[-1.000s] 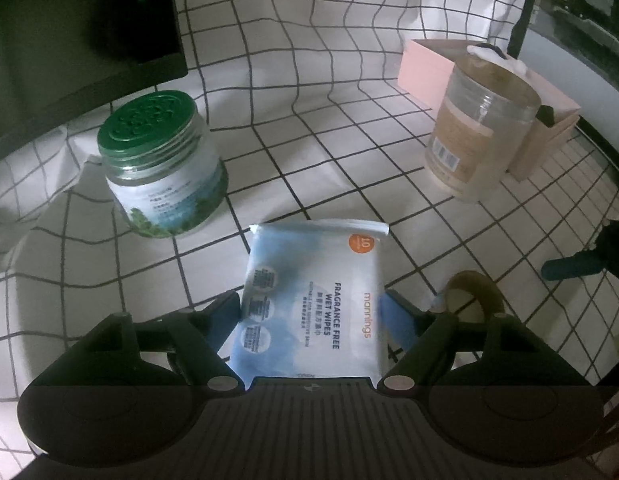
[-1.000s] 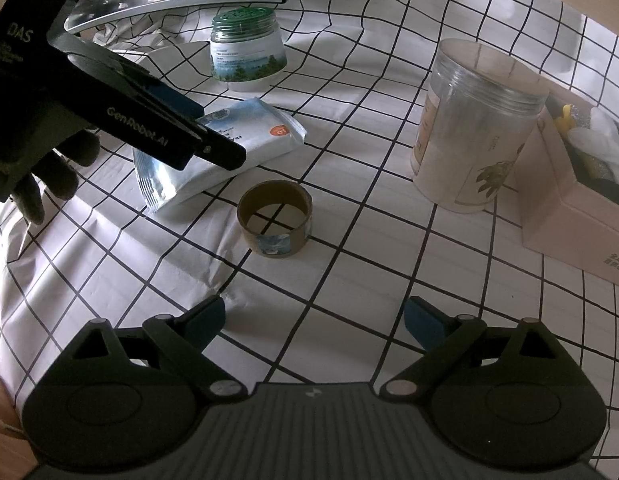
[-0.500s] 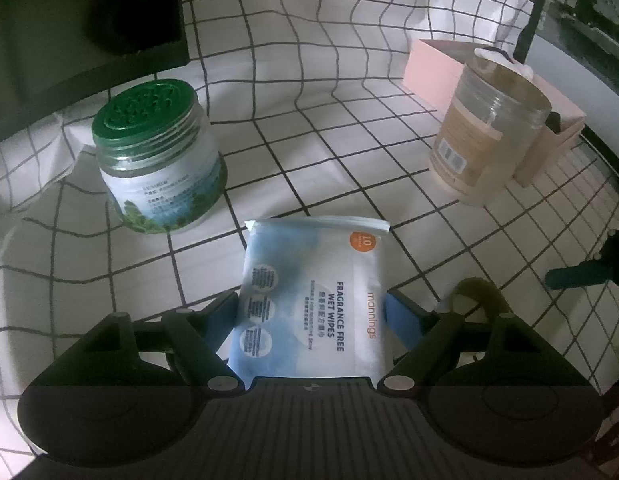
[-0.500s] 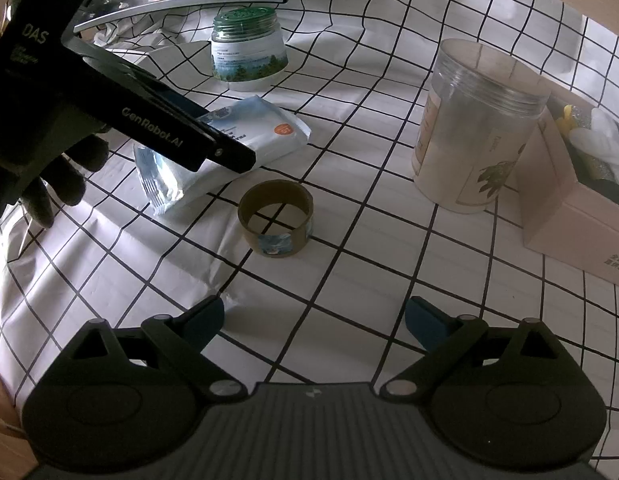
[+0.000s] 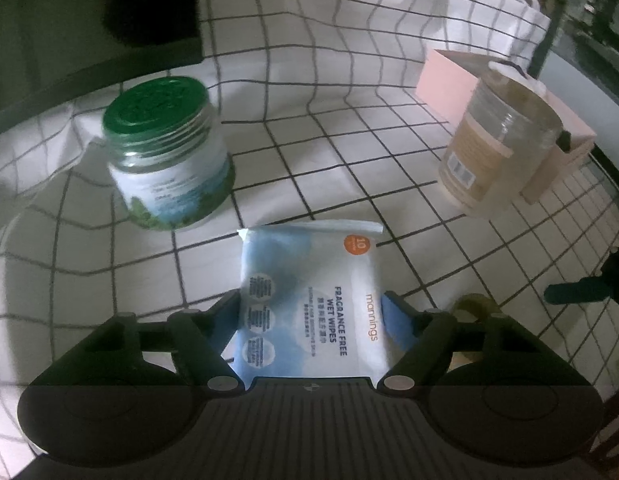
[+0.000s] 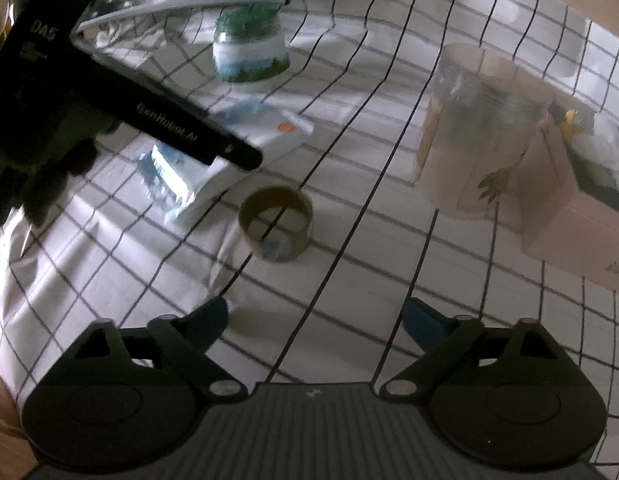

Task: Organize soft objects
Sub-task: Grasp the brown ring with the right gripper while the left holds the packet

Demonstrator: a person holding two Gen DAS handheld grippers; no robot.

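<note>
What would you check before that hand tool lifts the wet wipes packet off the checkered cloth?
1. Wet wipes packet sits between the left gripper fingers: ok, one finger on each side.
2. Grip closed firmly: cannot tell; the fingers flank the packet, but the contact is not clear.
3. Tape roll out of the way: ok, beside the packet, apart from it.
4. Green-lidded jar clear of the lift: ok, it stands well beyond the packet.
5. Right gripper free: ok, open and holding nothing.
6. Pink box has room for the packet: cannot tell, it already holds items.
</note>
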